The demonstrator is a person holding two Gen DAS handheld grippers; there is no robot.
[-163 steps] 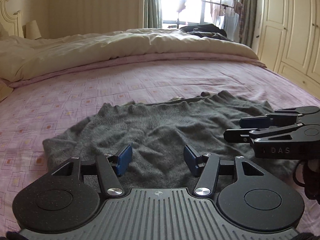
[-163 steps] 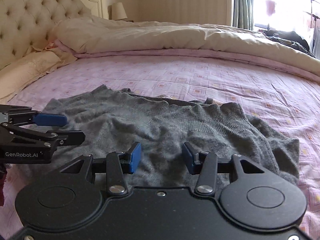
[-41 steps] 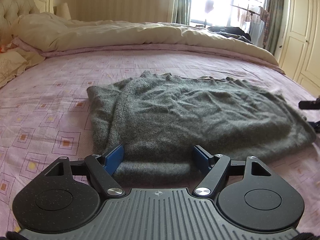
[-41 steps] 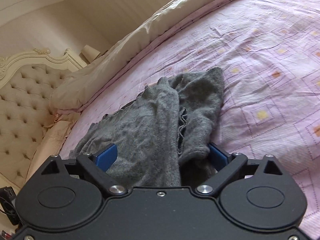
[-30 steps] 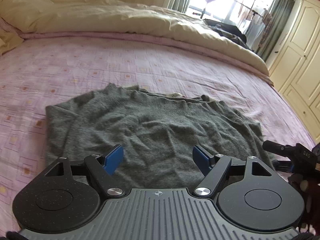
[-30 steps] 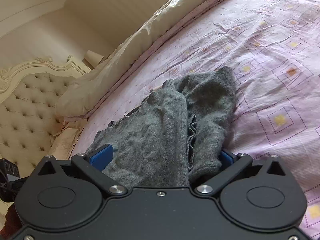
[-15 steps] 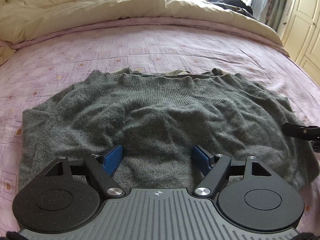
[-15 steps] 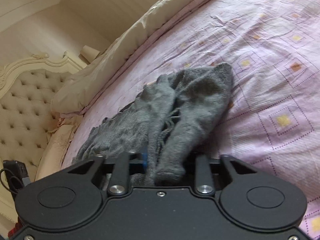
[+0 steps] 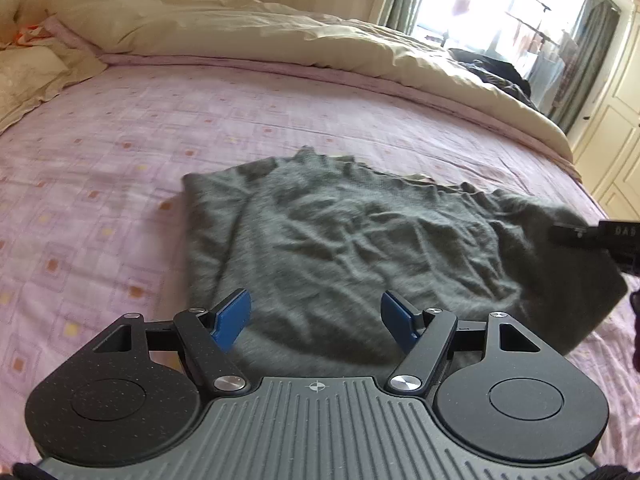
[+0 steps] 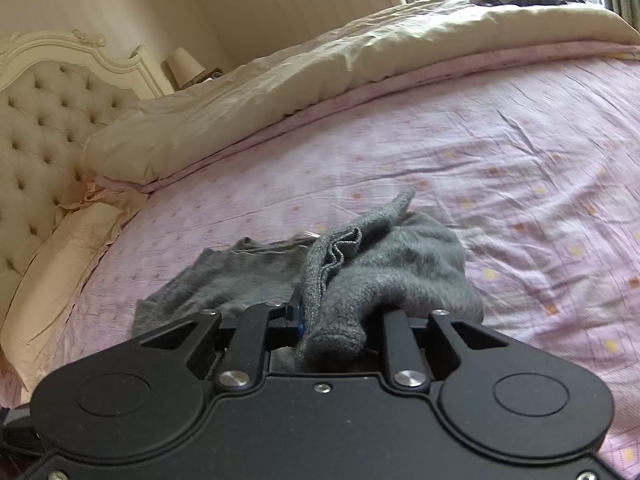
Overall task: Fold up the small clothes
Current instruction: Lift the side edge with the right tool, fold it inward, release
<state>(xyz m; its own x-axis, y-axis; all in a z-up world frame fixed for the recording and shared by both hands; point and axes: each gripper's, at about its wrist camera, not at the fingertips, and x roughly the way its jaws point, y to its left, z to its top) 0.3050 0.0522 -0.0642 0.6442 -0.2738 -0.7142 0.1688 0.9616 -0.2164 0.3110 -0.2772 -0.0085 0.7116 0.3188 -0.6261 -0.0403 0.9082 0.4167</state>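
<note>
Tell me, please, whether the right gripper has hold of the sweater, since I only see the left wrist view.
Observer: Yes, the right gripper is shut on a bunched end of the sweater.
Operator: Thank you. Is it pinching just one layer there?
Observer: No, several layers show stacked at the hem just beyond the gripper.

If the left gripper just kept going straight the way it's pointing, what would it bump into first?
Most likely the grey knitted garment spread on the pink bedsheet. The left gripper angles down over its near edge, its jaws closing with nothing pressed between them. Depth is hard to judge, but no other thing lies in that line.
</note>
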